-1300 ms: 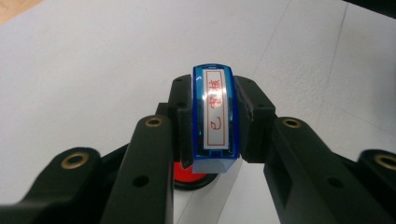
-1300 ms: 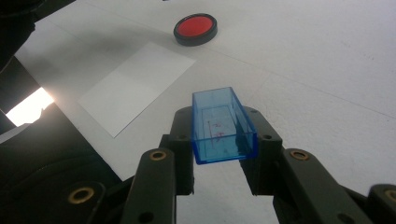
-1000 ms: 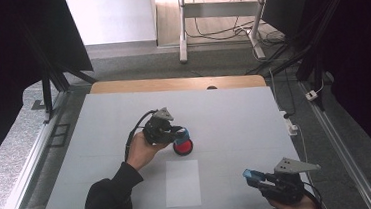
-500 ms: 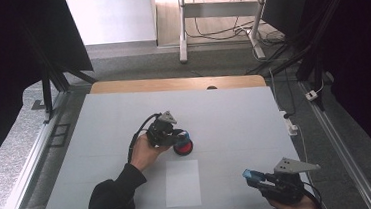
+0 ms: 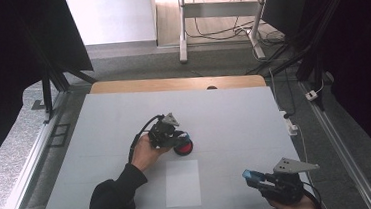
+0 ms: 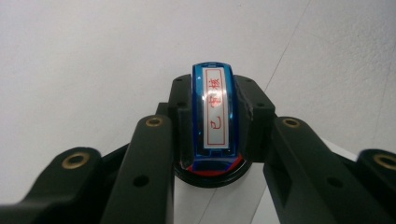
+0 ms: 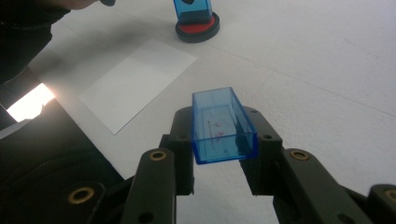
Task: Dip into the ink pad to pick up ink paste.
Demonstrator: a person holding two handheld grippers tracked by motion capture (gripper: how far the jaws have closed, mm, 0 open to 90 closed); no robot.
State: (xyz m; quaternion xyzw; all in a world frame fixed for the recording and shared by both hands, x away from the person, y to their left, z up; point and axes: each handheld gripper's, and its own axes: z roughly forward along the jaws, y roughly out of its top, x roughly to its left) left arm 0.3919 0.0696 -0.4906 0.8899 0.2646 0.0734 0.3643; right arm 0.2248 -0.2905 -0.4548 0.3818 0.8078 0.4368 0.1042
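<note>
My left gripper (image 6: 212, 140) clamps the blue stamp (image 6: 213, 112) onto the red ink pad (image 5: 184, 148), my right gripper (image 7: 219, 154) grips its blue cap (image 7: 222, 126); next, lift to the paper (image 5: 182, 183).

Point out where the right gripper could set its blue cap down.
Bare table lies right of the white paper up to the right gripper, and along the far edge. Crowded only around the ink pad, where the left gripper holds the stamp.

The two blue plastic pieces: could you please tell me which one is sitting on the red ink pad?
The blue stamp body with the red-lettered label, held in the left gripper, stands on the red ink pad. The empty blue cap is in the right gripper, away from it.
</note>
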